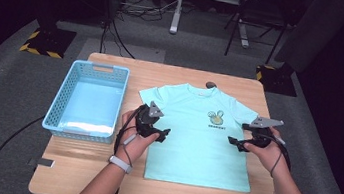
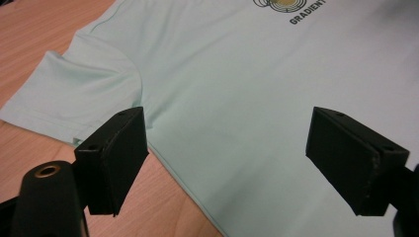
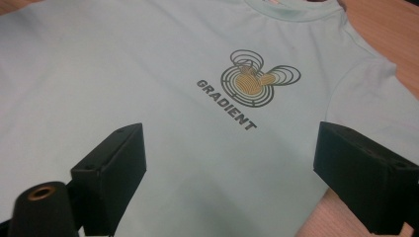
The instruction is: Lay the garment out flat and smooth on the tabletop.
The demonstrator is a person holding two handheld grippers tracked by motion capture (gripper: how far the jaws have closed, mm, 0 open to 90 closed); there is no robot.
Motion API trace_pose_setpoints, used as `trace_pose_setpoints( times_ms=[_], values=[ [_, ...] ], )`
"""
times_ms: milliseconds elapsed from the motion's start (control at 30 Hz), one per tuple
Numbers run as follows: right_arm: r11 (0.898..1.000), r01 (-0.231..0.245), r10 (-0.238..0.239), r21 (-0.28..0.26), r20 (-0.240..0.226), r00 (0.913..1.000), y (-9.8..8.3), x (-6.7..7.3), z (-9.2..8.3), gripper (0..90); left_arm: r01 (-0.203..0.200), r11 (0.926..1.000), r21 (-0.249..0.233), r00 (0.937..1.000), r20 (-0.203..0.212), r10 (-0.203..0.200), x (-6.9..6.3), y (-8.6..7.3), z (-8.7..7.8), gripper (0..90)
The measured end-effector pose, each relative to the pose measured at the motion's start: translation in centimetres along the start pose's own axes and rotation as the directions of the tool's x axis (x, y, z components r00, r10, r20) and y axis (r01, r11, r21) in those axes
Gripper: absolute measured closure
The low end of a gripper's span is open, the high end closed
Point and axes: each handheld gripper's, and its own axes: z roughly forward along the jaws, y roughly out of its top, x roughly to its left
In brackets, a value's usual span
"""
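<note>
A mint-green T-shirt (image 1: 195, 135) lies flat, front up, on the wooden table (image 1: 85, 166), with a small round print and the word GRADIENT (image 3: 226, 111) on its chest. My left gripper (image 1: 164, 133) hovers over the shirt's left side seam, just below the sleeve (image 2: 84, 94); its jaws stand open with nothing between them. My right gripper (image 1: 232, 141) hovers over the shirt's right side, jaws open and empty, pointing toward the print. In the left gripper view (image 2: 227, 163) the jaws span the shirt's edge; in the right gripper view (image 3: 230, 177) they frame the chest.
An empty light-blue plastic basket (image 1: 57, 112) stands on the table's left part, close to my left hand. Bare wood lies in front of the shirt's hem. A small dark object (image 1: 210, 85) sits beyond the collar. Chair and desk legs stand on the floor behind.
</note>
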Motion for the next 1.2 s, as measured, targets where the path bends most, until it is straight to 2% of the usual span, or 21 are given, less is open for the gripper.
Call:
trace_pose_setpoints(
  times_ms=[200,333,433,800,867,1033,1200],
  values=[
    [1.000,0.018,-0.018,-0.001,0.006,0.9998,0.1,0.4,-1.8,13.7,-0.016,0.9999,-0.002,0.9995,-0.028,0.016,-0.2,-0.7,-2.4,15.5],
    [1.000,0.011,-0.011,-0.009,0.003,0.9999,-0.2,0.5,-2.9,13.8,-0.009,0.9999,-0.012,0.9995,-0.031,0.009,-0.4,-1.1,-3.6,15.2],
    [1.000,0.019,-0.019,-0.002,0.006,0.9998,-0.4,0.5,-3.5,13.8,-0.005,0.9998,-0.018,0.9998,-0.021,0.004,-0.6,-1.4,-4.2,15.0],
    [0.999,0.040,-0.040,-0.001,0.013,0.9991,-1.2,1.0,-5.6,14.2,-0.031,0.9995,-0.011,0.9985,-0.045,0.031,-1.4,-2.2,-6.1,14.9],
    [0.998,0.065,-0.065,0.015,0.031,0.9974,-1.3,1.4,-6.2,14.5,-0.029,0.9994,-0.019,0.9988,-0.040,0.028,-1.7,-2.6,-6.8,14.7],
    [0.998,0.062,-0.063,0.019,0.024,0.9977,-1.8,1.6,-7.2,14.5,-0.044,0.9989,-0.016,0.9975,-0.056,0.043,-1.9,-3.1,-7.8,14.7],
    [0.999,0.043,-0.043,0.026,0.026,0.9987,-2.9,1.2,-7.5,14.6,-0.036,0.9991,-0.022,0.9974,-0.064,0.034,-2.0,-4.1,-9.1,14.6]
  ],
)
